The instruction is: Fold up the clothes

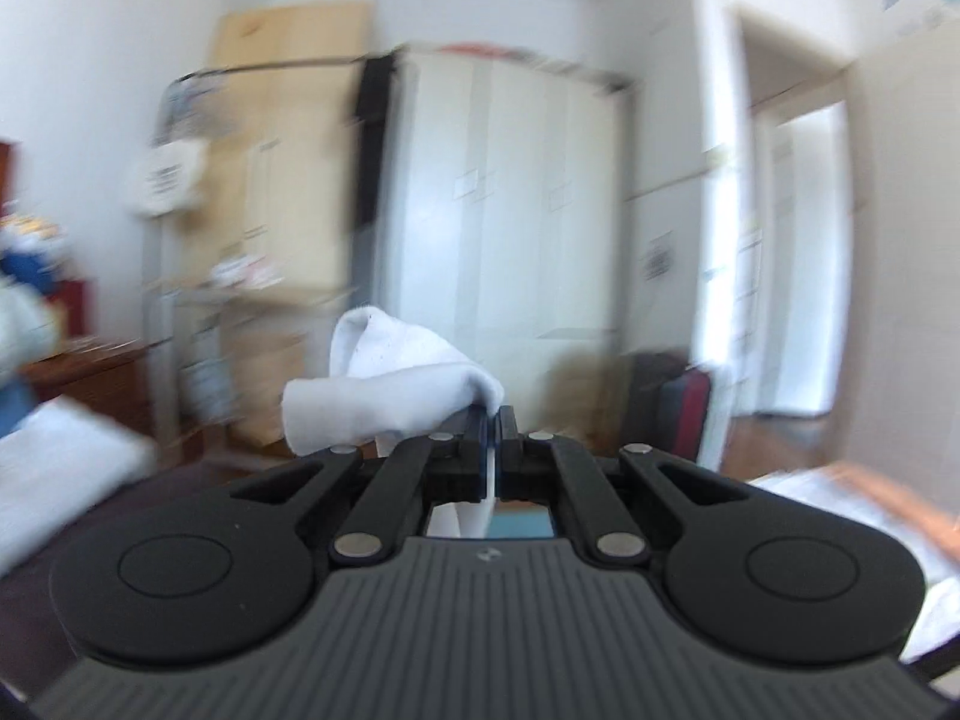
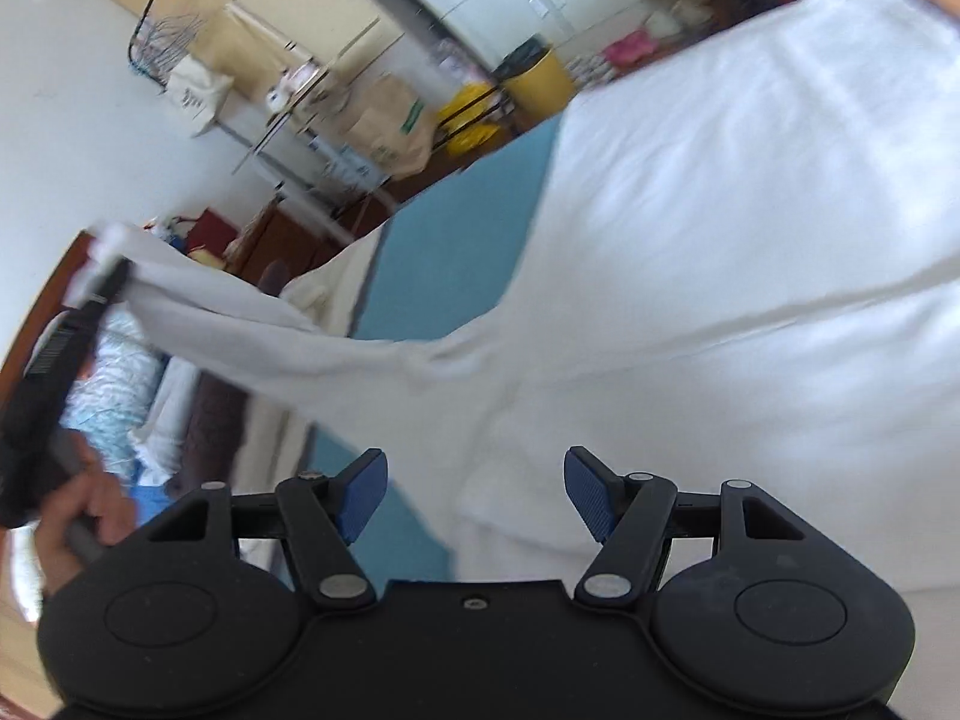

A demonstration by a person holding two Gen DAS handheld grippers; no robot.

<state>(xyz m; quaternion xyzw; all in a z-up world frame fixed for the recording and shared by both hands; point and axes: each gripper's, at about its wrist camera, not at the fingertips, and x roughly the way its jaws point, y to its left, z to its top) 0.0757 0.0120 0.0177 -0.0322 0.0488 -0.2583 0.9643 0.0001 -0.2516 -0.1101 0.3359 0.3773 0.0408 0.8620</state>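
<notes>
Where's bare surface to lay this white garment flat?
Bare teal bedsheet shows between the white garment and the bed's left edge. Everything right of it lies under the garment. The left claw pinches one corner; the right claw hovers open above the cloth.

Both views are bright with soft daylight. In the left wrist view the wardrobe (image 1: 510, 228) smears sideways with motion blur, and glare washes out the doorway (image 1: 804, 252) right of it. The right wrist view bends strongly at its edges; the white garment (image 2: 720, 252) is overexposed, blurred, its folds faint.
</notes>
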